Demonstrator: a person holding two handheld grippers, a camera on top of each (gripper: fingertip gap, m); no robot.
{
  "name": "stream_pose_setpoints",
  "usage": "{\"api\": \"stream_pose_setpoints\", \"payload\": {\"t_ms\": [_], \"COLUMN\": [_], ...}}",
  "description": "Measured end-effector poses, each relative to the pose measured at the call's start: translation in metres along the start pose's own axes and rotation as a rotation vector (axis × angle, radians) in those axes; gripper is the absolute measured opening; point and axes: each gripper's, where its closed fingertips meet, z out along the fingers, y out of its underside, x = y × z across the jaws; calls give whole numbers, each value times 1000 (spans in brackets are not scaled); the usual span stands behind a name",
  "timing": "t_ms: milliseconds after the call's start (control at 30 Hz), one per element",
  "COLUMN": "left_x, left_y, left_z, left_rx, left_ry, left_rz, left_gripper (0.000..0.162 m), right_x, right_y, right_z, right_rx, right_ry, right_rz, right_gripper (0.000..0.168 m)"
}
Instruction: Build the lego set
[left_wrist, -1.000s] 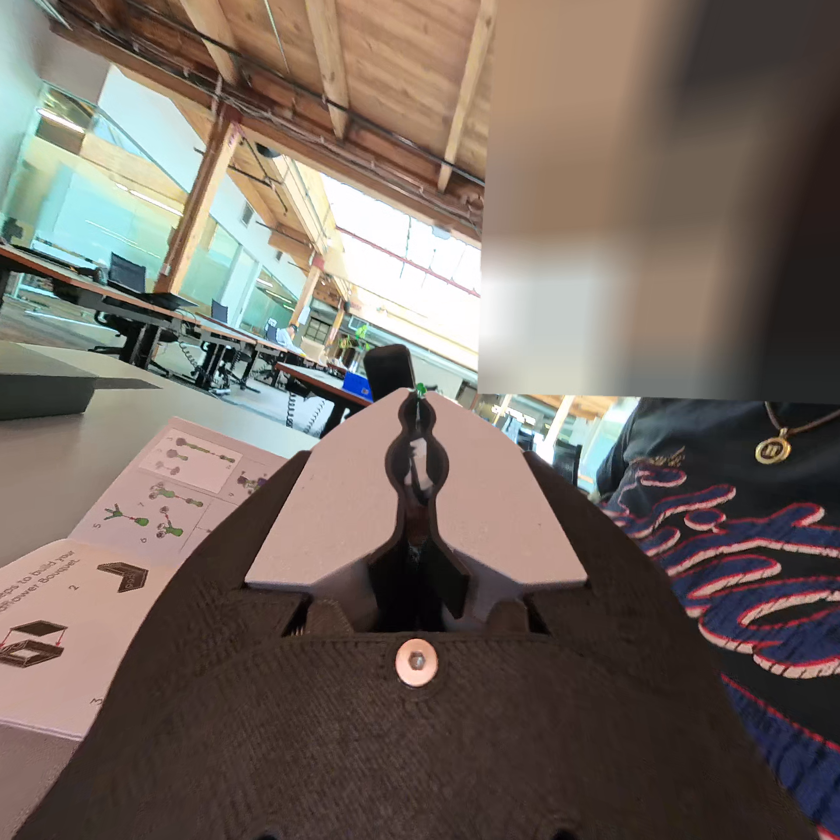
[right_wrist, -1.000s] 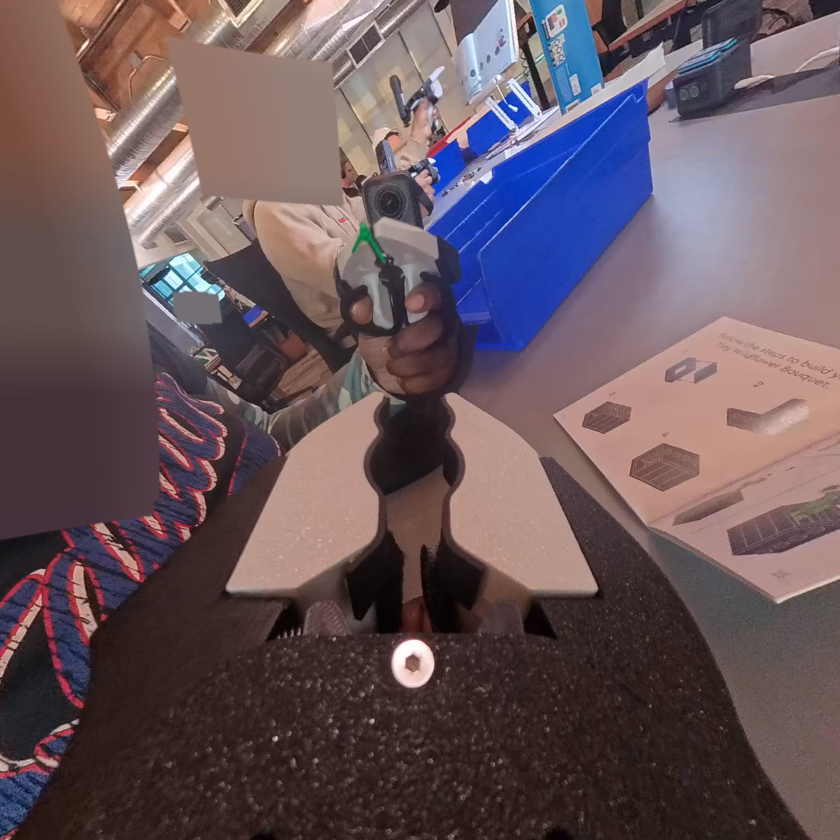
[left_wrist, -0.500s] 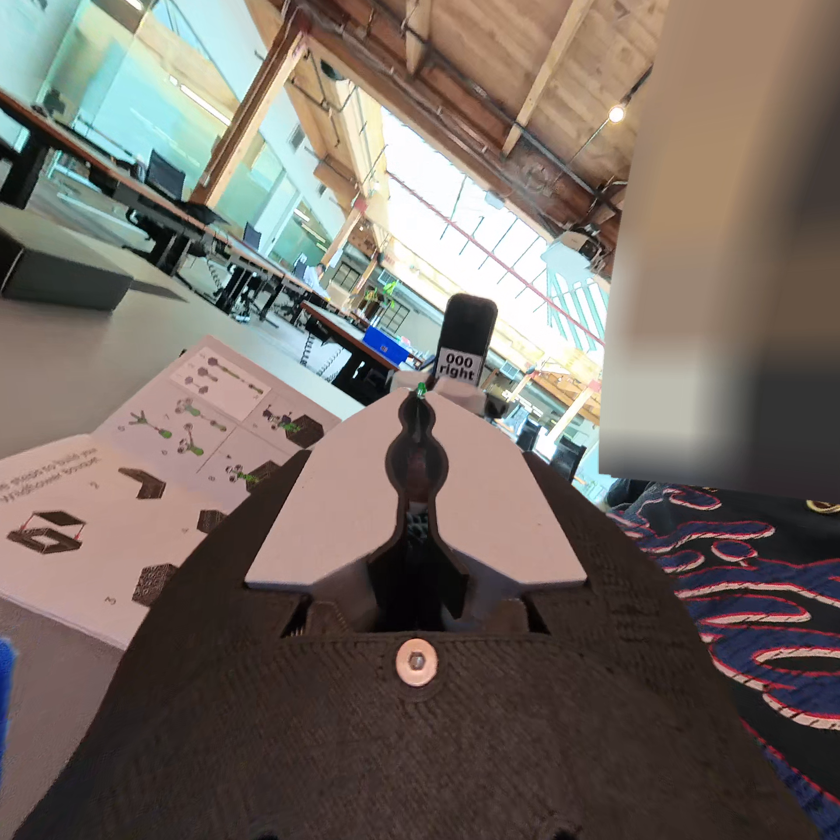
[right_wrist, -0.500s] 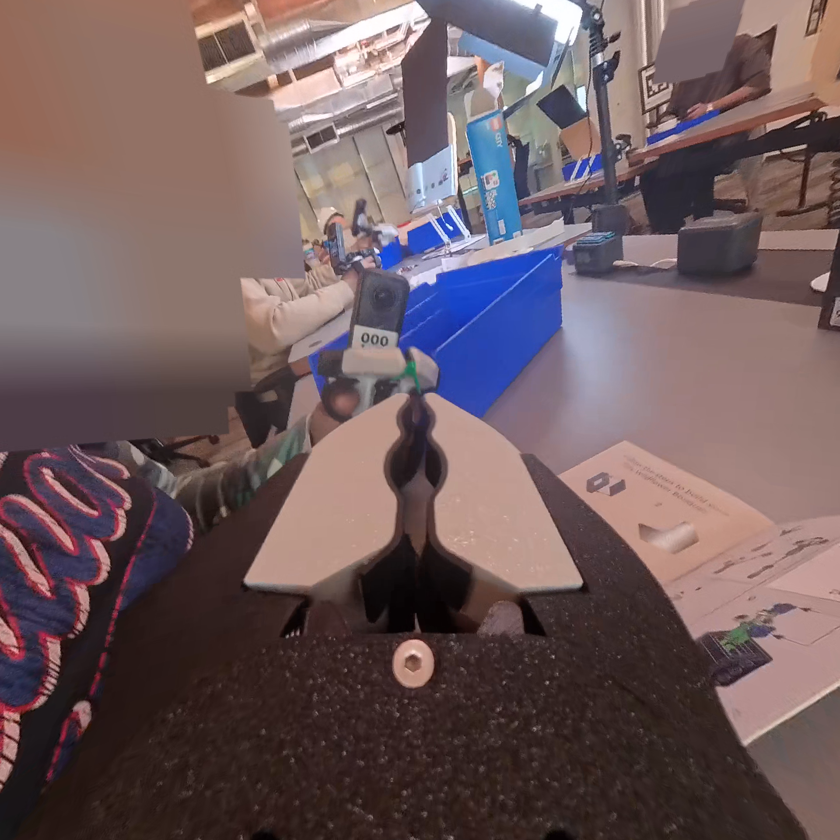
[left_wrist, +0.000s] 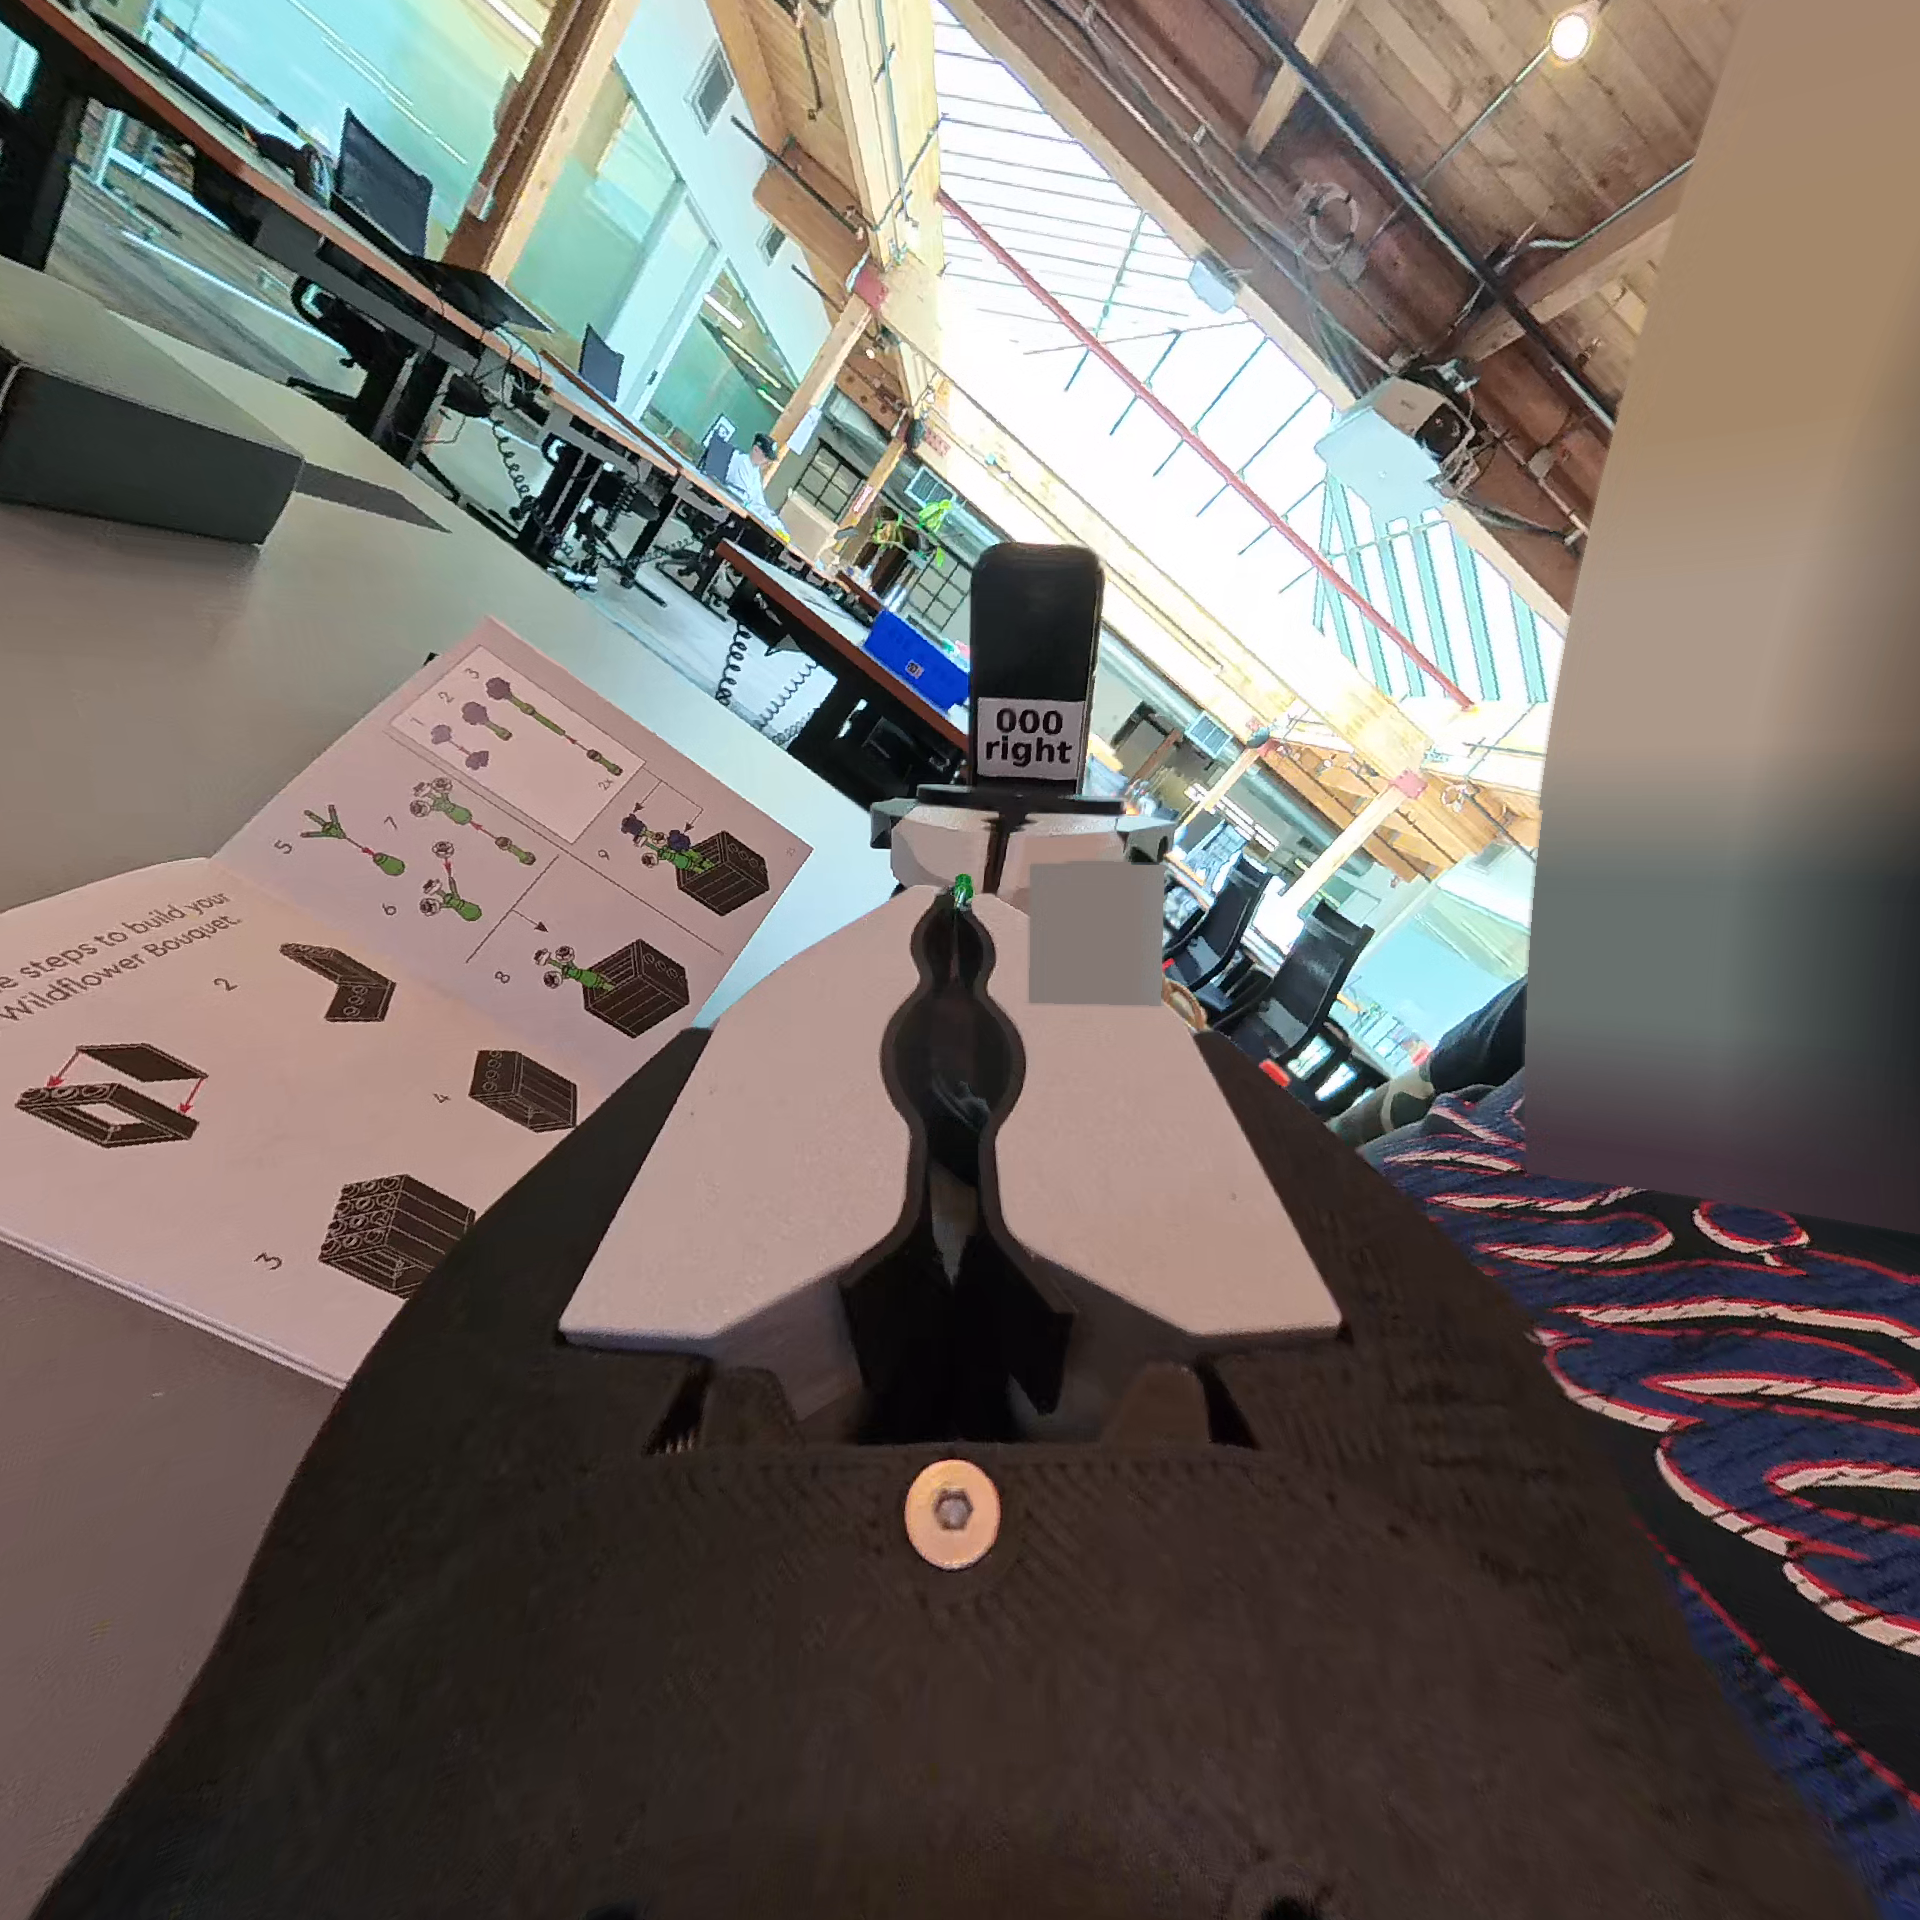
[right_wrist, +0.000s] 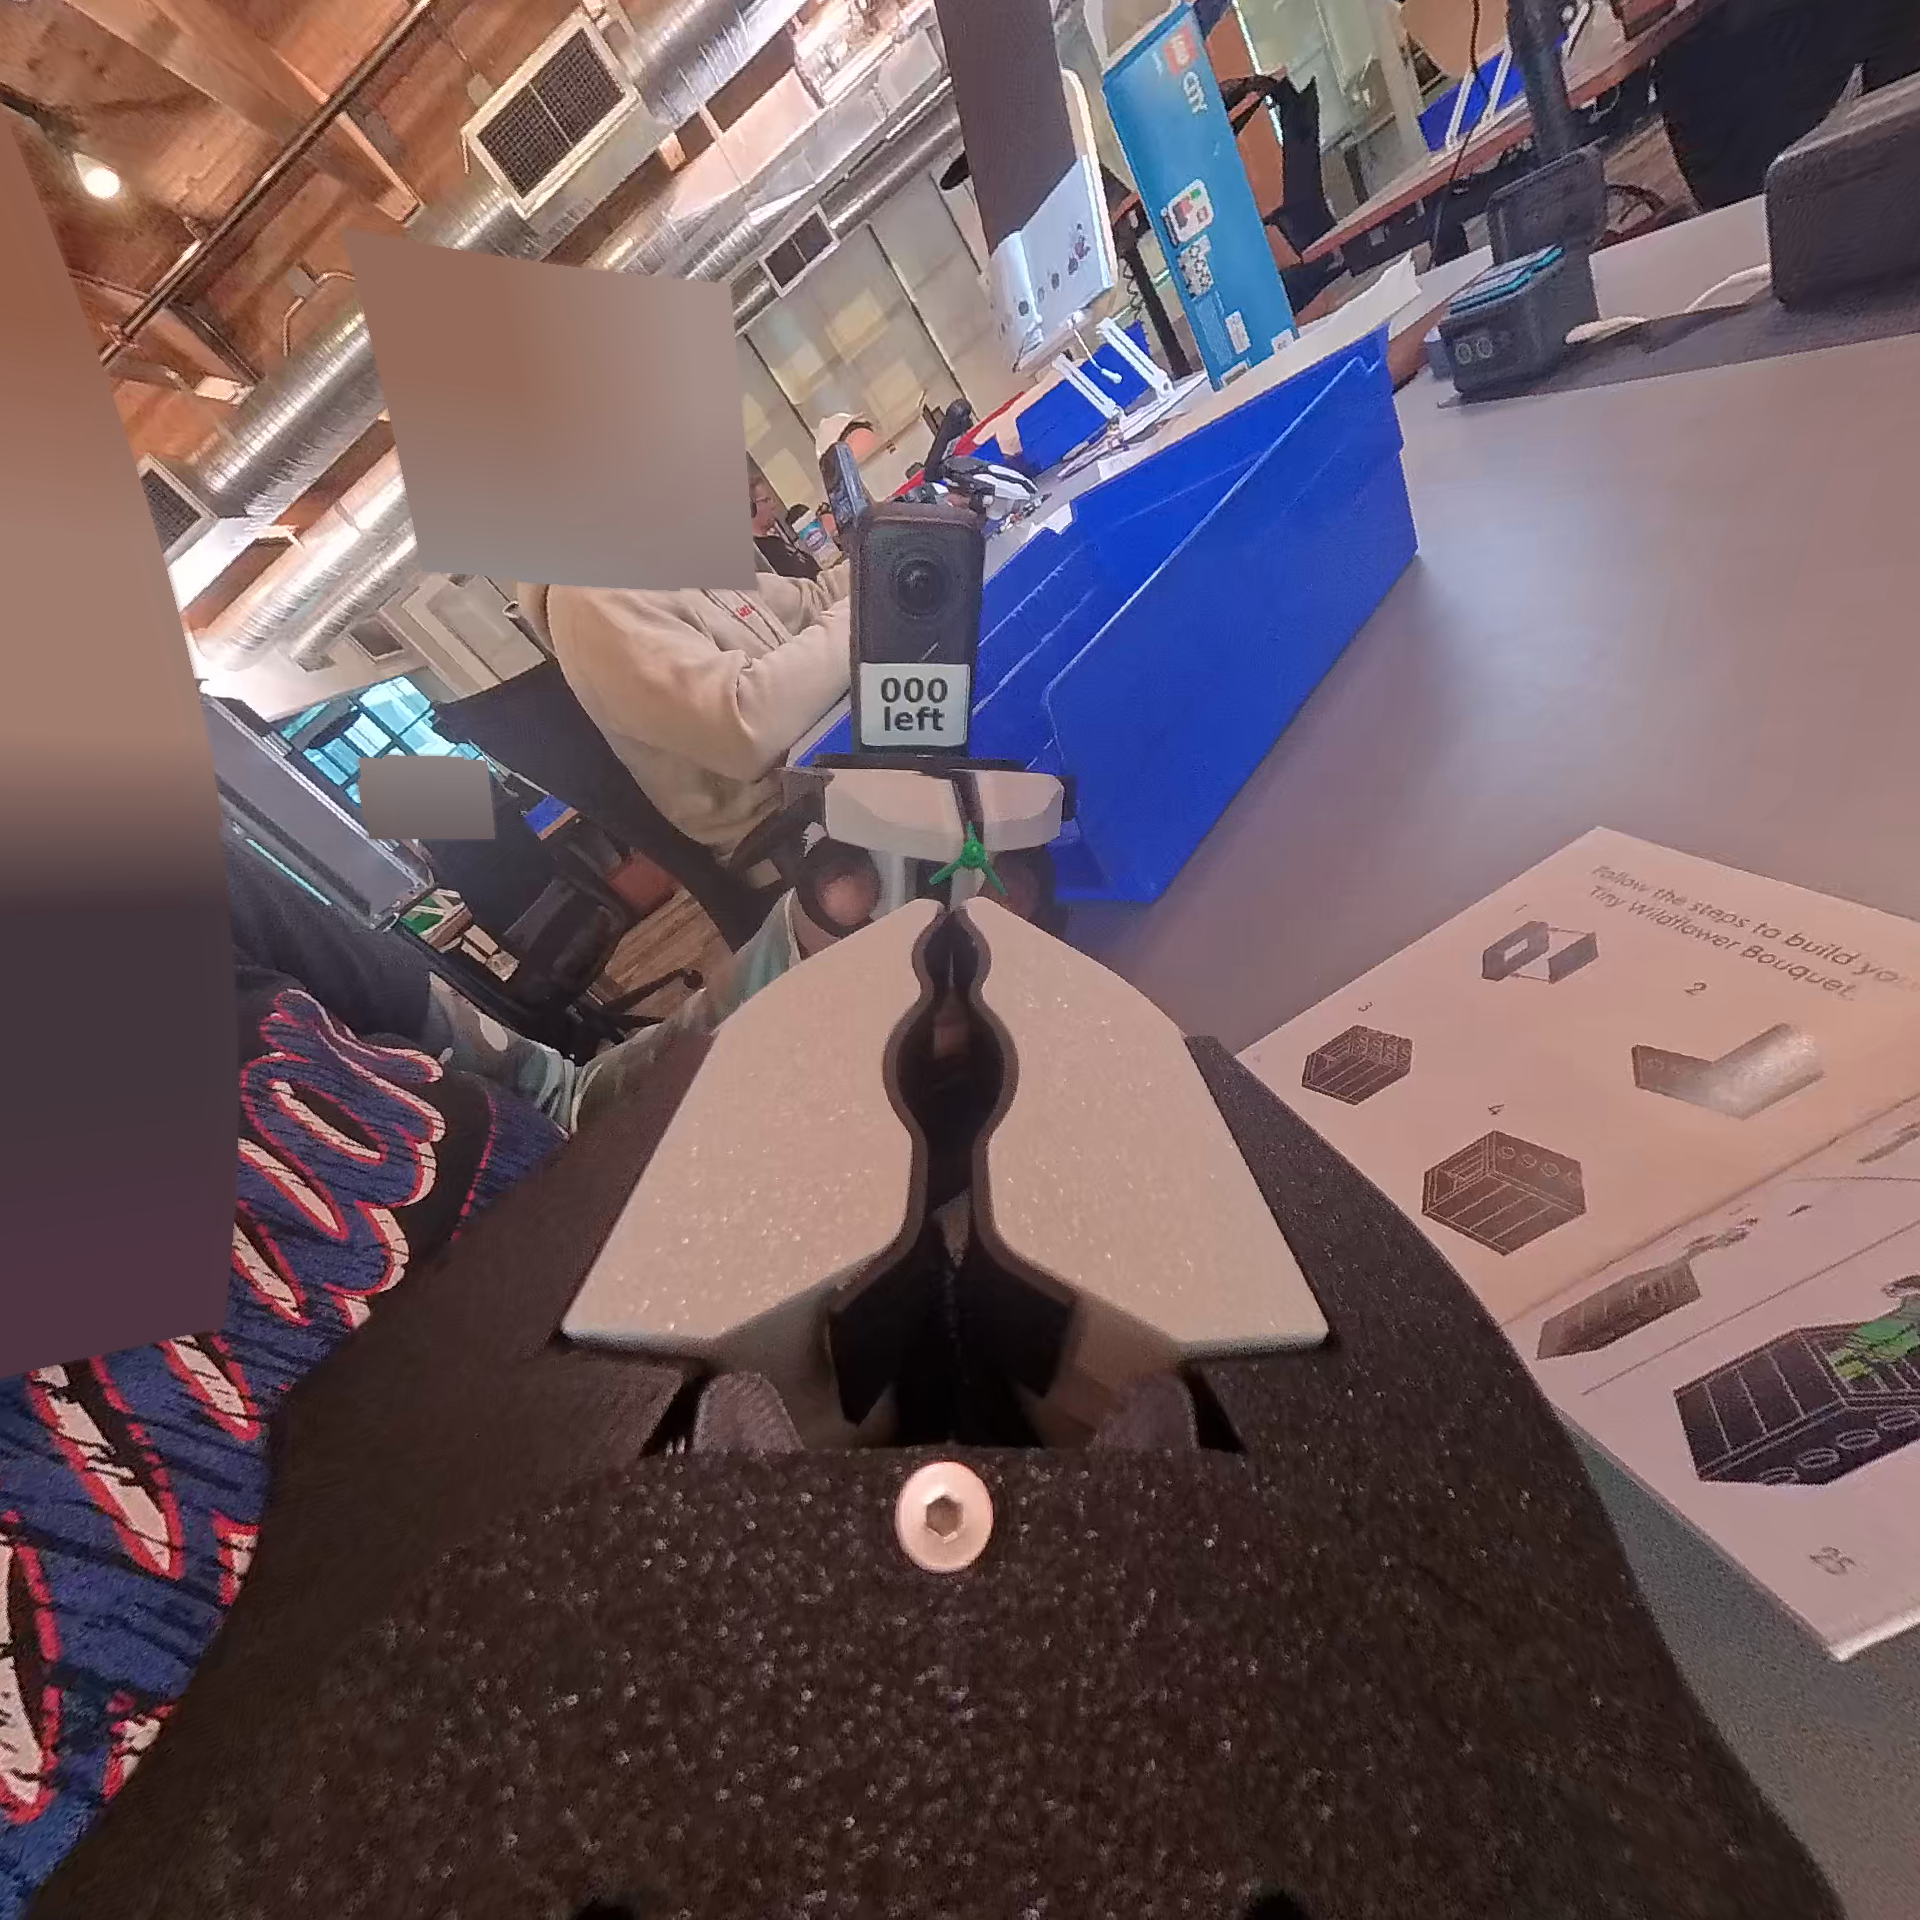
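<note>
Tabletop booklet (left_wrist: 343, 966) half behind tongs (left_wrist: 961, 902)

The right gripper (right_wrist: 954, 910), jaws closed, faces the left gripper (right_wrist: 961, 831) pinching a green piece (right_wrist: 968, 858).

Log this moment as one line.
left gripper: shut on green piece | right gripper: shut, facing it | booklet: open on table

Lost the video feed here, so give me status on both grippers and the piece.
Left gripper shut on green stem piece. Right gripper shut, apparently empty, tip-to-tip with left, raised above the table. Nothing between them; instruction booklet lies alongside.
</note>
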Motion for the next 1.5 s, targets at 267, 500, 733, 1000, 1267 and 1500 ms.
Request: {"api": "stream_pose_setpoints", "payload": {"t_ms": [267, 500, 733, 1000, 1267, 1500], "left_x": [-3, -1, 1, 9, 14, 17], "left_y": [7, 8, 9, 13, 18, 19], "left_z": [3, 3, 4, 5, 7, 7], "left_rx": [-42, -47, -55, -83, -122, -126], "left_ry": [-31, -29, -24, 19, 40, 62], "left_rz": [24, 45, 63, 102, 138, 139], "left_gripper": [1, 1, 1, 1, 1, 1], "right_x": [3, 6, 8, 12, 19, 37], "right_y": [0, 2, 8, 41, 100, 103], "right_z": [-1, -1, -4, -47, -60, -55], "right_rx": [-1, 8, -10, -405, -883, -993], "right_ry": [16, 44, 71, 178, 49, 47], "right_rz": [-4, -16, -40, -451, -703, -896], "right_gripper": [0, 0, 0, 17, 13, 17]}}
